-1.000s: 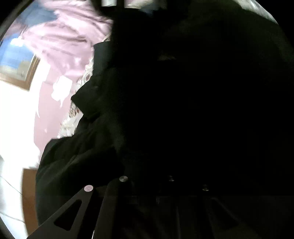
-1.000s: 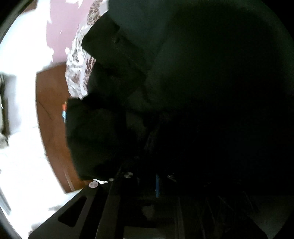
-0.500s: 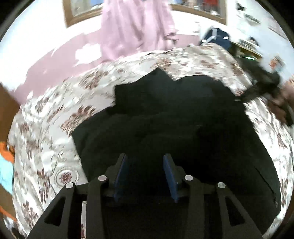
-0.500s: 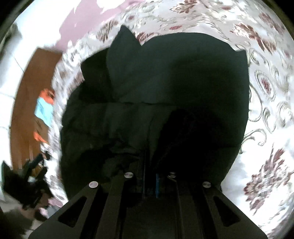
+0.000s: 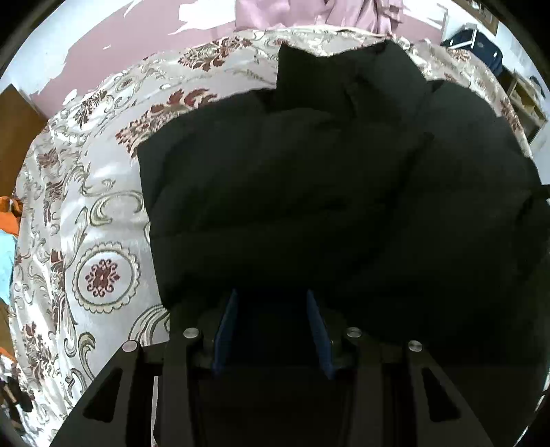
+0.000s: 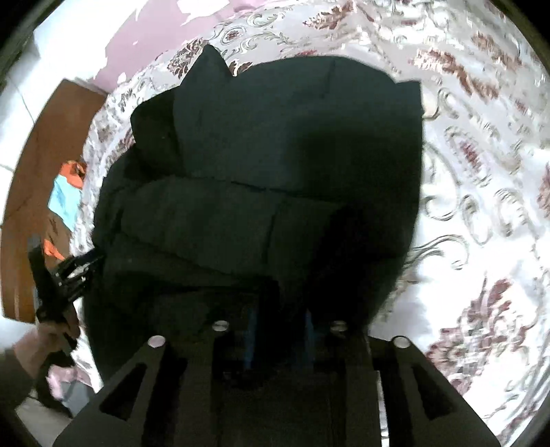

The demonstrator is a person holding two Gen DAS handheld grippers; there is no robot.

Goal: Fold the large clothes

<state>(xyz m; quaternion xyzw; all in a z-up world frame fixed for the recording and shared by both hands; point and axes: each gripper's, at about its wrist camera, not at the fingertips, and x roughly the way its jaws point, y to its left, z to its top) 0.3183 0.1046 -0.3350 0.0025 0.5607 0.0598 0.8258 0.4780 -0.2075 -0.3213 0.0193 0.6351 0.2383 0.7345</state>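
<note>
**Coat's down, both grippers let go**

On the bed with the white floral bedspread (image 5: 103, 220), the big black padded coat (image 5: 309, 192) is now lying in a bulky folded heap, instead of filling both lenses with black like it did a second ago. The left gripper (image 5: 271, 326) has its blue-padded fingers (image 5: 225, 326) parted with nothing between them, just hovering over the near edge of the coat. They'd already spread by half a second back. The right gripper (image 6: 280, 337) has only just been opening; its fingers sit slightly apart and, dark as it is down there, I can't see any cloth caught between them. So I'd call this fold laid and released. Next is probably regripping for another fold or flattening the lumps.

View differences: the right wrist camera catches the person's hand (image 6: 44, 340) holding the other gripper at the left edge of the coat, plus some orange and light blue stuff (image 6: 67, 192) off the bed. The left wrist camera instead shows pink fabric (image 5: 309, 13) hanging behind the bed, and the coat's far flap sticking up.
</note>
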